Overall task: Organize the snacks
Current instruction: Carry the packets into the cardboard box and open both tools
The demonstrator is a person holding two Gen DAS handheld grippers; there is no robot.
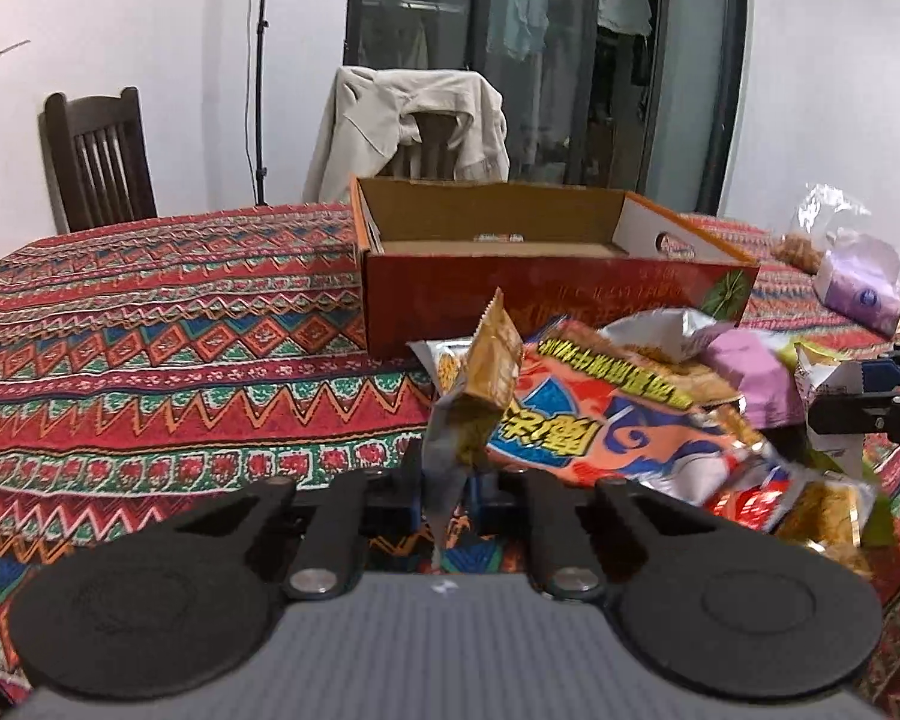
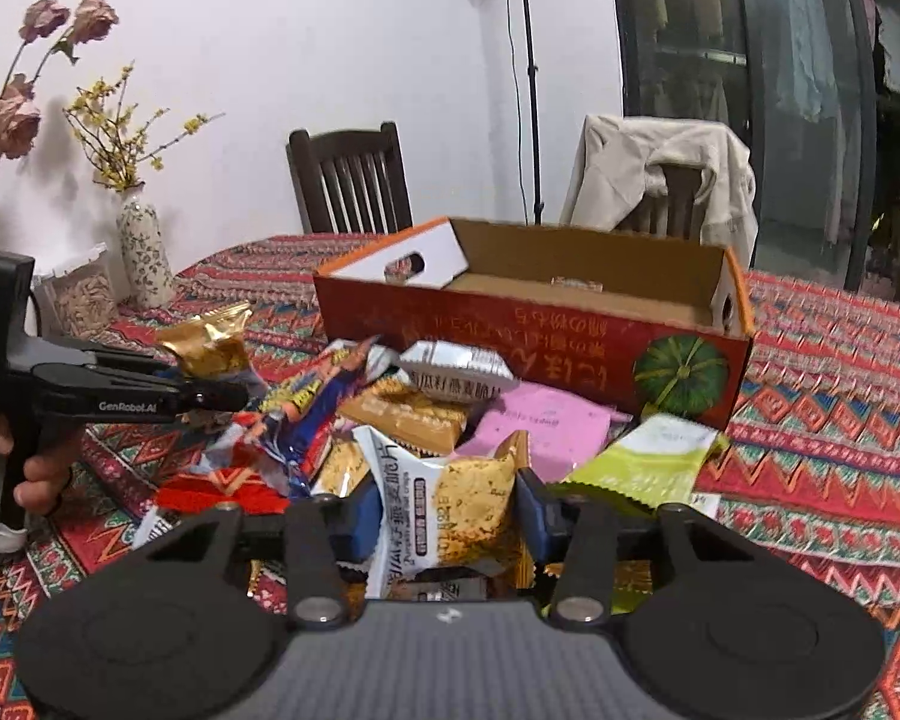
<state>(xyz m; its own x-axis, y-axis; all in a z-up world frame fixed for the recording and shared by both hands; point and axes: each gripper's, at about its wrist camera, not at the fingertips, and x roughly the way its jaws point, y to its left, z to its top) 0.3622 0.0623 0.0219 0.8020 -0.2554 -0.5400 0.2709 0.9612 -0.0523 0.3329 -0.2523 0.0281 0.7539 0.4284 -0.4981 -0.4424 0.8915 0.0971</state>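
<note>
Black jaws of the left gripper (image 1: 447,489) pinch a crinkled gold foil sachet (image 1: 480,384) by its thin sealed edge. Right gripper (image 2: 450,516), blue-padded, clamps a puffy white-and-gold snack packet (image 2: 450,504). Beyond lies a heap of glossy snack packets (image 2: 390,408) on the woven zigzag tablecloth (image 1: 180,330). Farther back stands an open rectangular red cardboard box (image 2: 540,330), corrugated inside.

the small pale packet inside the open red cardboard box (image 2: 534,324) shows only its top edge (image 2: 576,283) over the near wall. the large orange-red crinkled snack bag (image 1: 600,420) covers most packets beneath it. at the lower left, a person's hand (image 2: 36,474) is cut off by the frame edge.
</note>
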